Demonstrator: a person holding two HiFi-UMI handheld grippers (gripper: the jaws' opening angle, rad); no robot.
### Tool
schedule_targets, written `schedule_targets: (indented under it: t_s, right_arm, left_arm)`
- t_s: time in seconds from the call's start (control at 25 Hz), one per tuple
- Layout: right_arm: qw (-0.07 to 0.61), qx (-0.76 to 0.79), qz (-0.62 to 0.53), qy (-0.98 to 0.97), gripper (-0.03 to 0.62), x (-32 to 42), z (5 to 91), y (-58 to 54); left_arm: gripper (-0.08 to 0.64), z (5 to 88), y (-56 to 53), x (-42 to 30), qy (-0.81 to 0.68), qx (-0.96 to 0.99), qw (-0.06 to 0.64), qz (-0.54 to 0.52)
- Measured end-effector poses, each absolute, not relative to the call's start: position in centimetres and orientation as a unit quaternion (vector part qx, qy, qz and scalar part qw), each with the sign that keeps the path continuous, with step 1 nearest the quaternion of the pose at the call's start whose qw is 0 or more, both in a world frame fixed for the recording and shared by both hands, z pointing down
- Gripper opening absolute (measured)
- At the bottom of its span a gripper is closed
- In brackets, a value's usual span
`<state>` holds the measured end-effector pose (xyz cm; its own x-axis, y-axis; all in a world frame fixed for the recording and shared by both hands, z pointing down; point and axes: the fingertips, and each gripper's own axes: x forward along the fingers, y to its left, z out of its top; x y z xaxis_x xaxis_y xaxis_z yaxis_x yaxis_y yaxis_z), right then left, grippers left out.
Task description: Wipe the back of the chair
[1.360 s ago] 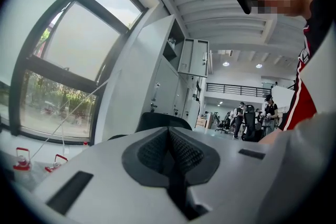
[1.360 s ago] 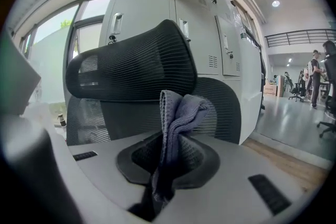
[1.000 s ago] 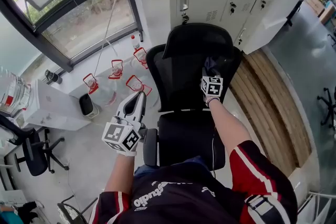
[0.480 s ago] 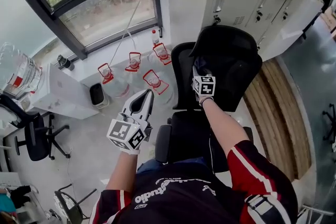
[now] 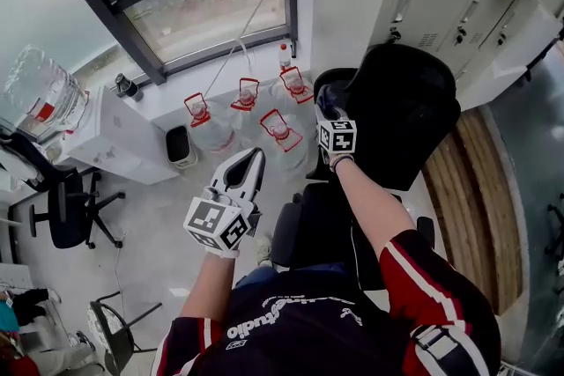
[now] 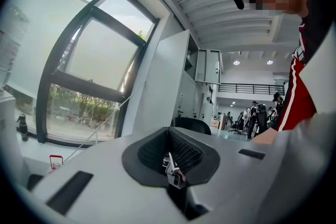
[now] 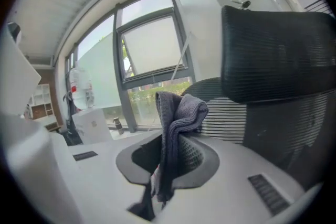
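Chair (image 5: 401, 114) stands right in front of the person, its black mesh back beyond the seat. The only legible print is "studio" on the jacket (image 5: 291, 321). The right hand-held gripper (image 5: 327, 107) is clamped on a grey cloth (image 7: 176, 123) at the back's left edge; whether they touch is unclear. The left hand-held gripper (image 5: 254, 158) is closed and empty, left of the chair.

Floor (image 5: 145, 229) left of the chair (image 5: 401, 114) lies open — water jugs (image 5: 280, 135) and lockers (image 5: 441, 4) stand close beyond it.
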<state>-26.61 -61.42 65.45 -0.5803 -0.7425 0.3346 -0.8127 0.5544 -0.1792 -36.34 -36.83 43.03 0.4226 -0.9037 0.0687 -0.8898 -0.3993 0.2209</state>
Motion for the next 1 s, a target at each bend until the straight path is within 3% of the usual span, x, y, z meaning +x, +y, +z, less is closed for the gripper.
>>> schedule_targets:
  t_s: [0.24,1.0]
  right_arm:
    - [0.098,0.369,0.156,-0.911,0.063,-30.8,64.7,-57.9]
    - [0.15,0.413,0.189,-0.878,0.063,-25.5,74.5,-57.2]
  left_arm:
    - [0.025,42.8,-35.7,-37.0,-0.543,0.831,0.112,-0.04]
    - [0.025,46.4,-37.2,-35.3,-0.529,0.837,0.138,-0.016]
